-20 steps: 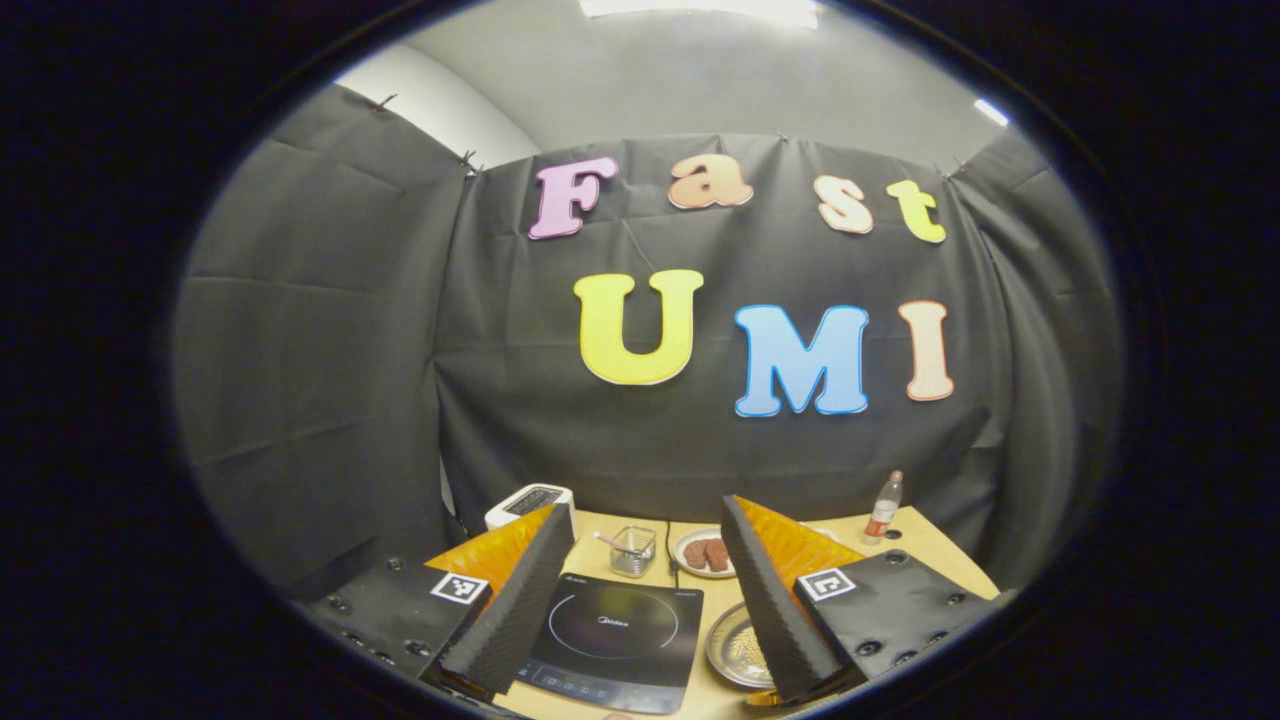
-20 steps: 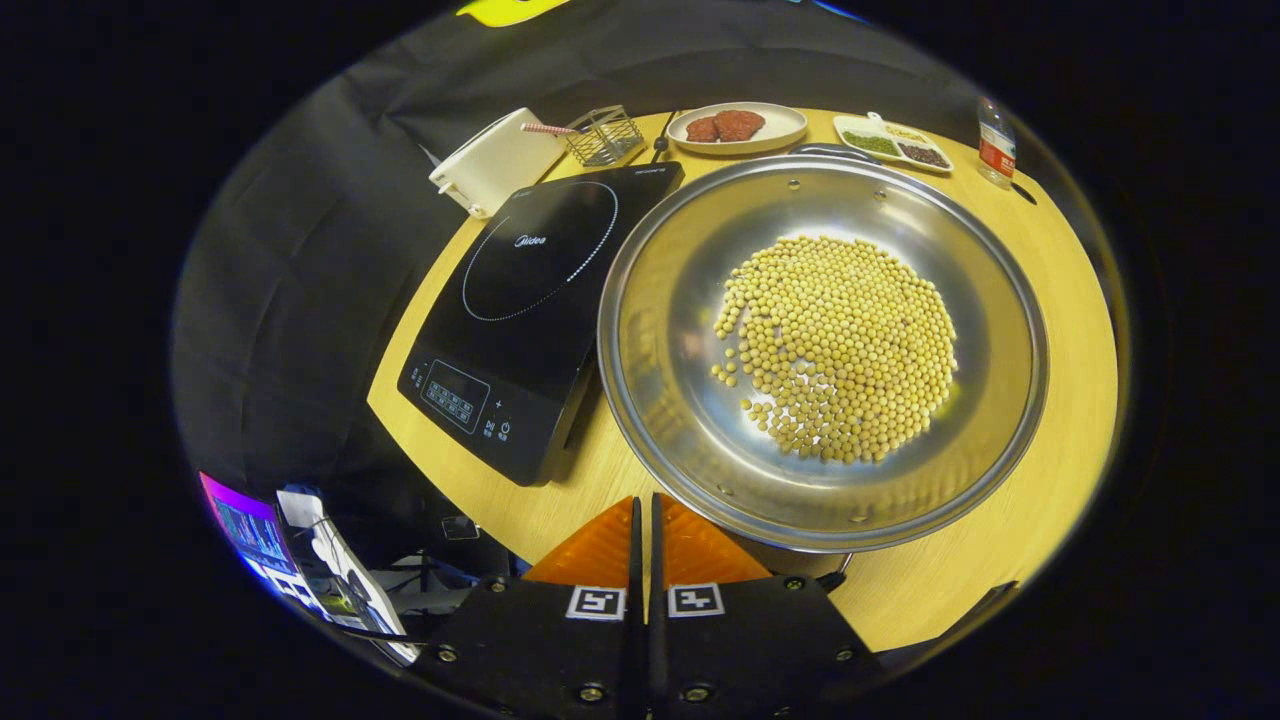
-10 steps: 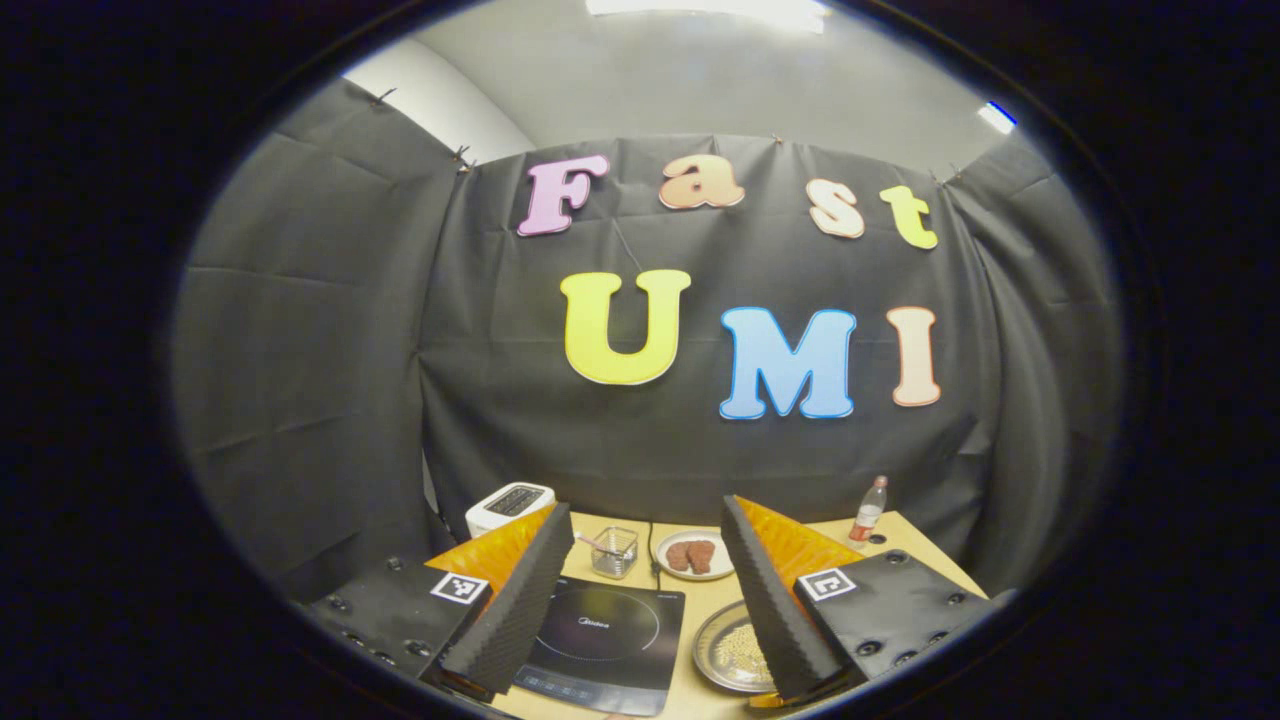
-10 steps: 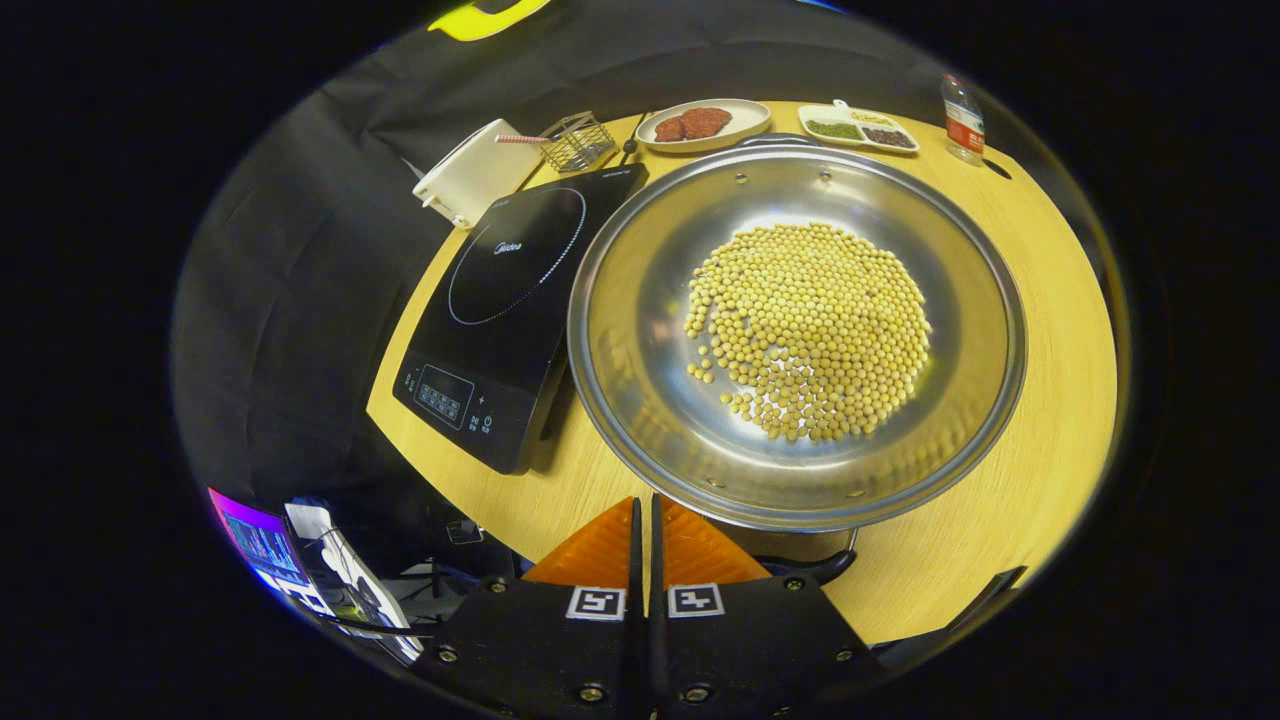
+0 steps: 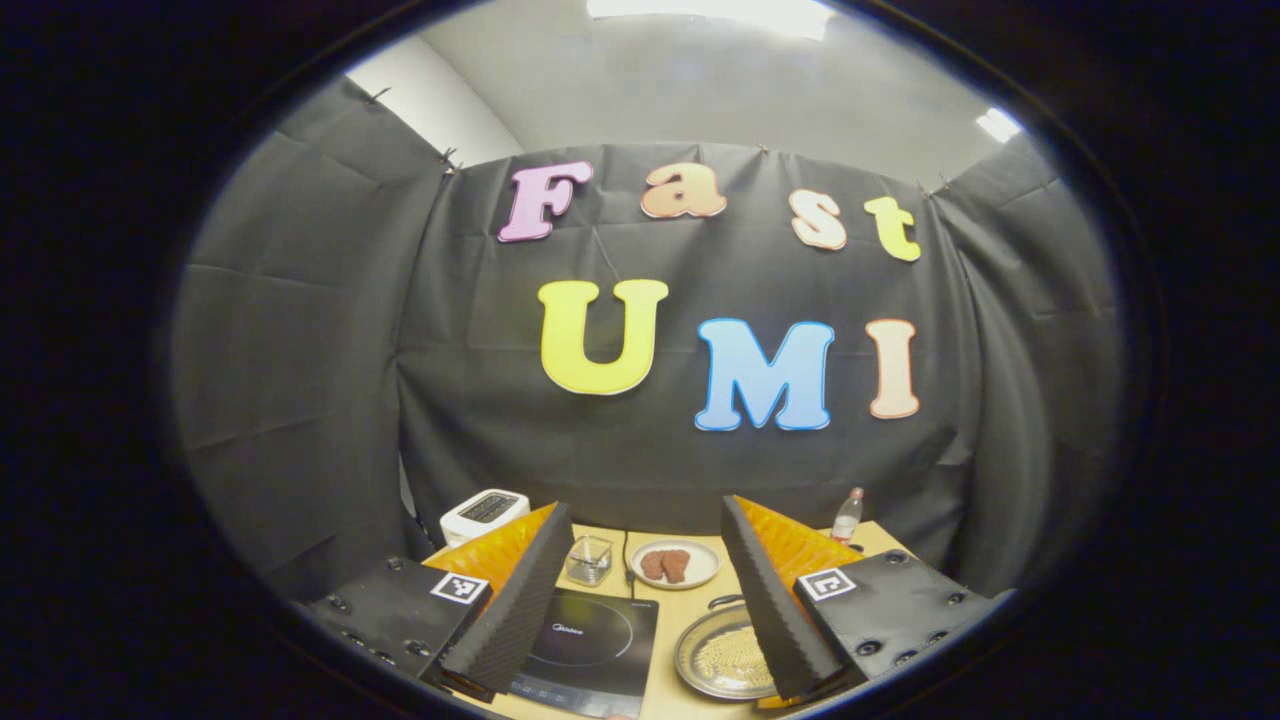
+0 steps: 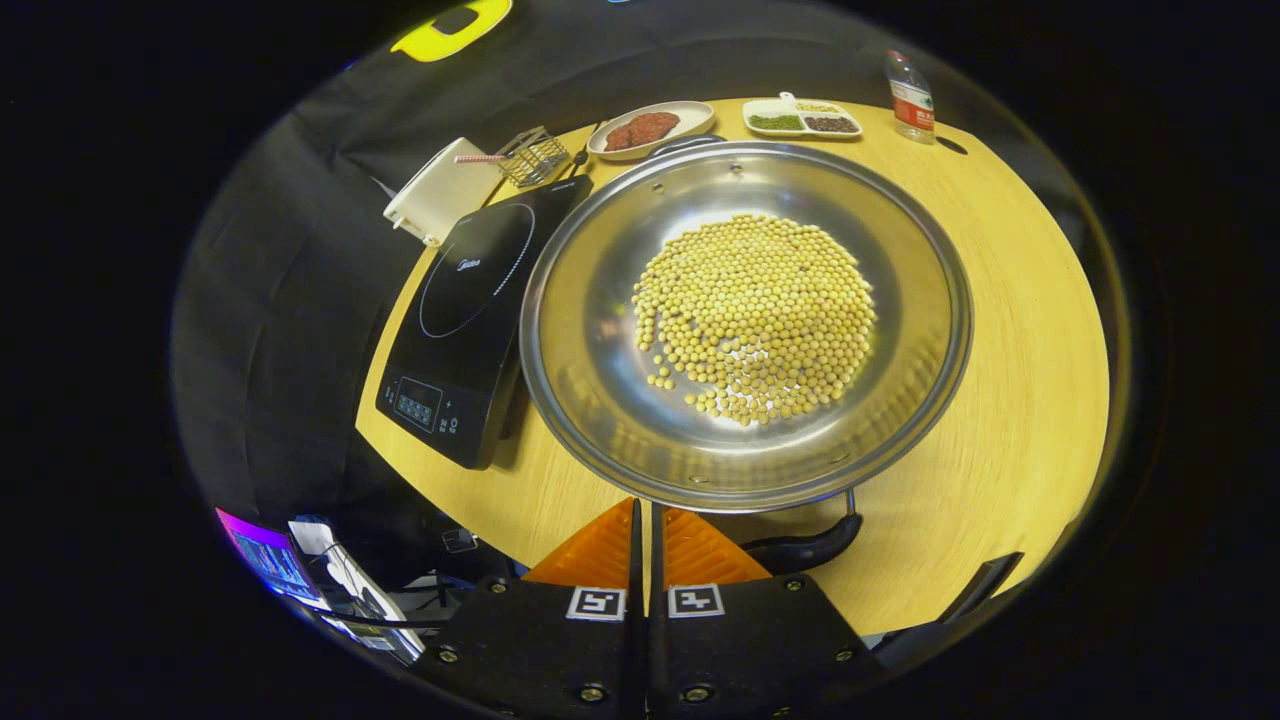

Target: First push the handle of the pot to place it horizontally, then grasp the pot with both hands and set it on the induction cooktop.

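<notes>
A wide steel pot (image 6: 600,300) holding several yellow soybeans (image 6: 755,315) sits on the wooden table (image 6: 1000,400). Its near black handle (image 6: 800,548) pokes out under the rim, just right of my right gripper (image 6: 643,520), which is shut with nothing between its fingers. The black induction cooktop (image 6: 465,300) lies left of the pot. In the left gripper view, my left gripper (image 5: 645,600) is open, held high and back from the table, with the cooktop (image 5: 590,640) and the pot (image 5: 715,660) small between its fingers.
At the table's back stand a white toaster (image 6: 435,190), a wire basket (image 6: 530,155), a plate of meat patties (image 6: 645,128), a divided dish (image 6: 800,118) and a bottle (image 6: 908,95). Left of the table's edge, a lit screen (image 6: 265,555) sits below.
My right gripper has drawn back and to the right, so the pot slid left and farther off in its view and its near handle came into sight. My left gripper pulled back from the table.
</notes>
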Motion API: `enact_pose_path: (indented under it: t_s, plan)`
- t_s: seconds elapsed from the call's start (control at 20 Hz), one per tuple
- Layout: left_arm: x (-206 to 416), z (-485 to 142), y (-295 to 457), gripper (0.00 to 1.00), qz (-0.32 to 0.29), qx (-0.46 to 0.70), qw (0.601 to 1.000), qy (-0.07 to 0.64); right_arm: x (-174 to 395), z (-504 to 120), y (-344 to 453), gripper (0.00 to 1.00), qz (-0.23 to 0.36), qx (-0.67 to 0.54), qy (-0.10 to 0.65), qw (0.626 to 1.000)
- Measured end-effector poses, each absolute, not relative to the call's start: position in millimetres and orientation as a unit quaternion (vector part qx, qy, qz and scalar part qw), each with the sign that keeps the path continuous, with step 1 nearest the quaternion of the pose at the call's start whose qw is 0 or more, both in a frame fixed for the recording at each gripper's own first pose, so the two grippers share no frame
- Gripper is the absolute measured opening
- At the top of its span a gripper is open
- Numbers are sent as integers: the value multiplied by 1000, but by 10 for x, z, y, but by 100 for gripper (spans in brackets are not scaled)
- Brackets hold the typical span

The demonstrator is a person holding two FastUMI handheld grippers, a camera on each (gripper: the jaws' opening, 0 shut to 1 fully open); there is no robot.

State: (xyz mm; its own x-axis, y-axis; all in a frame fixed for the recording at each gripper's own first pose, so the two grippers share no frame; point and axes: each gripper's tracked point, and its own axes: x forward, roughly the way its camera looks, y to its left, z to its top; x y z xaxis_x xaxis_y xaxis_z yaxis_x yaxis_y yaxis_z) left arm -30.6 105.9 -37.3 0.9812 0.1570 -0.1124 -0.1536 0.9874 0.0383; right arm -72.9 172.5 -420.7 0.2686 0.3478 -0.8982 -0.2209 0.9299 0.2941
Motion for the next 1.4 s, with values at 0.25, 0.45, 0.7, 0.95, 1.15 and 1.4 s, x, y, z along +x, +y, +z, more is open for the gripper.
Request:
enact_pose_path:
  t_s: [0.25,0.45,0.7,0.95,1.15,1.4]
  plan:
    - [-303,-329,978,98,71,19,996,49,-679,-4207,1425,2,147,64,579,799]
    - [-292,-352,938,95,67,18,996,50,-646,-4239,1212,2,130,58,583,800]
    - [-286,-418,887,95,64,16,996,57,-568,-4269,961,0,113,49,583,803]
    - [-282,-441,829,95,65,11,996,58,-428,-4294,652,1,94,26,578,810]
    - [-261,-468,783,95,71,4,996,58,-333,-4296,463,2,87,24,574,814]
    - [-244,-518,649,95,75,7,995,64,-125,-4307,154,1,71,11,569,819]
